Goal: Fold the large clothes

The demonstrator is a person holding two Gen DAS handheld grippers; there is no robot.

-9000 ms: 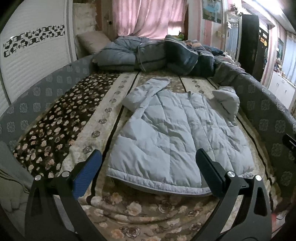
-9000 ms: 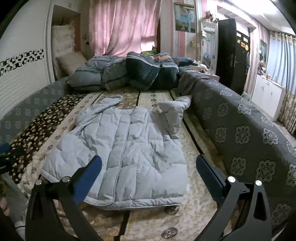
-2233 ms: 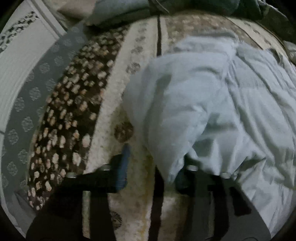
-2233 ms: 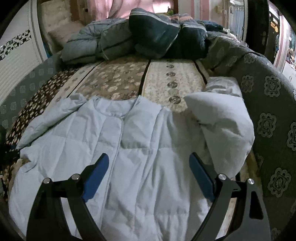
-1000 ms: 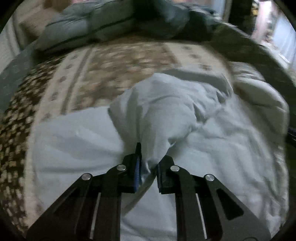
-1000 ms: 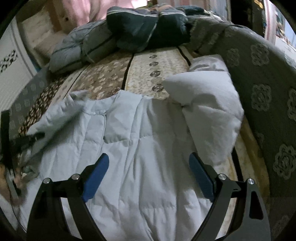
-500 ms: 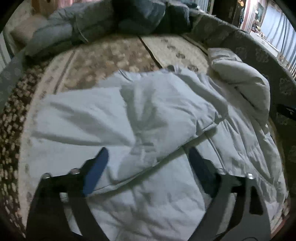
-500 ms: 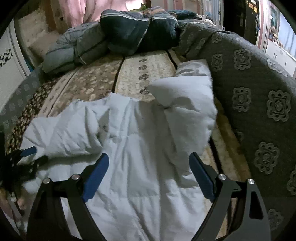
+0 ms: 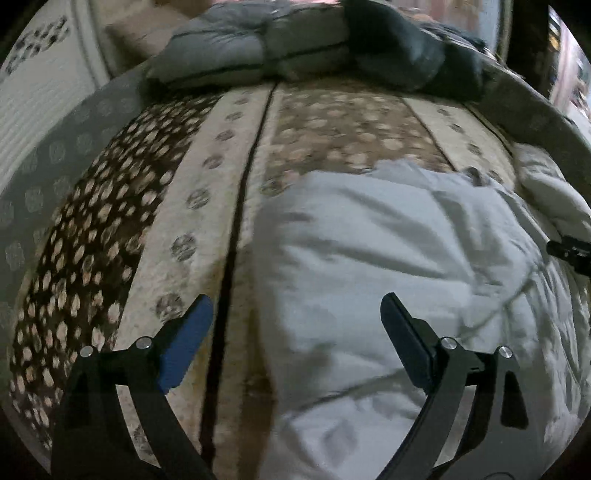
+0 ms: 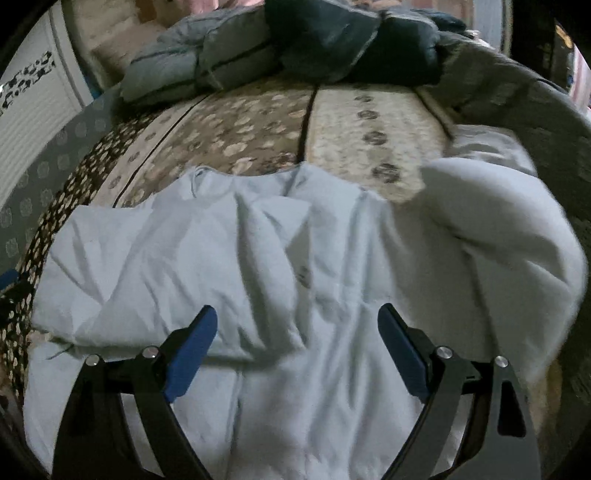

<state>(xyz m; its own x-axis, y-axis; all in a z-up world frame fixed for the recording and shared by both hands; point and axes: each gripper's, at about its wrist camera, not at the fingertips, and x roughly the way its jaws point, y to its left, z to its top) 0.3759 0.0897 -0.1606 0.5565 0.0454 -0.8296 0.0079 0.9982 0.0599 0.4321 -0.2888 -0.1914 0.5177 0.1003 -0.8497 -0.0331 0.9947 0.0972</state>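
Left tongs (image 9: 291, 325) are sitting wide open, gripping nothing, hovering over the left edge of the pale blue jacket (image 9: 388, 258). Left pad is hanging over the patterned bedspread (image 9: 207, 206), right pad over the jacket fabric.

Right tongs (image 10: 297, 339) are also sitting wide open and empty, hovering above the middle of the jacket (image 10: 295, 295).

Jacket is lying spread on the bed, collar pointing to 12 o'clock. In the right wrist view the left sleeve (image 10: 155, 266) is lying folded across the chest, from 9 o'clock toward center, wrinkled. The right sleeve (image 10: 506, 236) is bunching up at 2 o'clock, against the grey patterned bed rail (image 10: 546, 122).

Pile of grey and dark blue quilts (image 10: 280, 48) is sitting at 12 o'clock, well apart from the jacket. Pillow (image 9: 147, 33) is showing at 11 o'clock in the left wrist view, blurred.

Tip of the right tongs is showing at 3 o'clock in the left wrist view.
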